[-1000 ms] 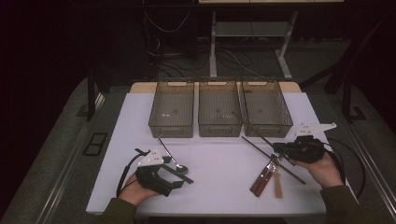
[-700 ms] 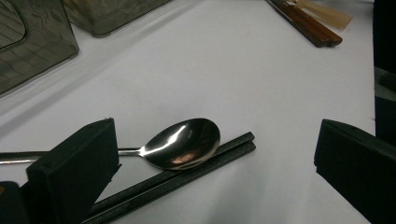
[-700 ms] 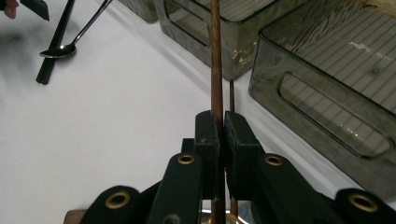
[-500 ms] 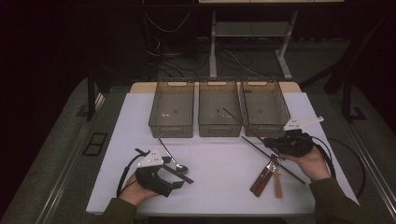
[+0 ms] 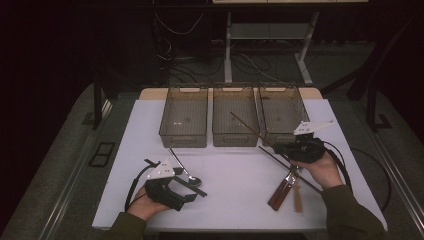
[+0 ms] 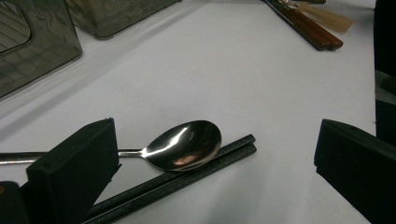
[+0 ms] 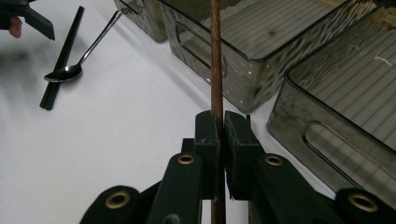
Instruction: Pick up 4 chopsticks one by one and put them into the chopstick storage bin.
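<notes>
My right gripper (image 5: 278, 148) (image 7: 222, 116) is shut on a thin brown wooden chopstick (image 5: 247, 126) (image 7: 215, 56). It holds the stick off the table, with the far end slanting up over the middle bin (image 5: 235, 139). My left gripper (image 5: 192, 192) (image 6: 215, 136) rests at the front left of the white table, jaws wide open. A steel spoon (image 5: 193, 181) (image 6: 187, 144) lies between them on the table, its bowl resting against a pair of black chopsticks (image 5: 199, 190) (image 6: 187, 175). The jaws touch neither.
Three smoky clear bins stand in a row at the back: the left bin (image 5: 182, 139), the middle one, and the right bin (image 5: 300, 107). A dark chopstick (image 5: 285, 165), wood-handled utensils (image 5: 280, 194) and a pale wooden piece (image 5: 298, 196) lie by the right hand.
My right gripper has carried the brown chopstick left and away, toward the bins, so its tip now reaches over the middle bin. The left gripper has stayed put.
</notes>
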Available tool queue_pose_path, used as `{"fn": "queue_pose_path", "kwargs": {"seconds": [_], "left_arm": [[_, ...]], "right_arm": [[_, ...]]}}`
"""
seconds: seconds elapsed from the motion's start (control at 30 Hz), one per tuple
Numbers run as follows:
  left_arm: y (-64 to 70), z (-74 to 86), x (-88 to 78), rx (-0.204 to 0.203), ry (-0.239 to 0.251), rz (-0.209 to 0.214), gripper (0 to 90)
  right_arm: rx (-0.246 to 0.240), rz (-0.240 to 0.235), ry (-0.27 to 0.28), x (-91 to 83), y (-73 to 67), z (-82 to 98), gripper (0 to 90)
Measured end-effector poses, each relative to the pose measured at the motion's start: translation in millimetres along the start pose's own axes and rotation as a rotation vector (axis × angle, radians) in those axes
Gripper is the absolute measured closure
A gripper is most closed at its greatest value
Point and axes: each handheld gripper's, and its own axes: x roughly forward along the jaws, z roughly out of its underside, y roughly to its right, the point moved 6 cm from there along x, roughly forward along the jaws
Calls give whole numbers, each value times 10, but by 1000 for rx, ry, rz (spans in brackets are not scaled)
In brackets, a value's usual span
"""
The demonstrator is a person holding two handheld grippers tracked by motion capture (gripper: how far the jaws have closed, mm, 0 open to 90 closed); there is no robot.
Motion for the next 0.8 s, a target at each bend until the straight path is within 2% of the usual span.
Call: {"fn": "queue_pose_path", "kwargs": {"seconds": [0.43,0.8], "left_arm": [[-5,4,0,-3,-3,-2,0],[0,-6,-13,-5,6,-5,0]], "right_arm": [[-5,-1,16,134,-55,-186,847],[5,21,-8,327,-76,-422,847]]}}
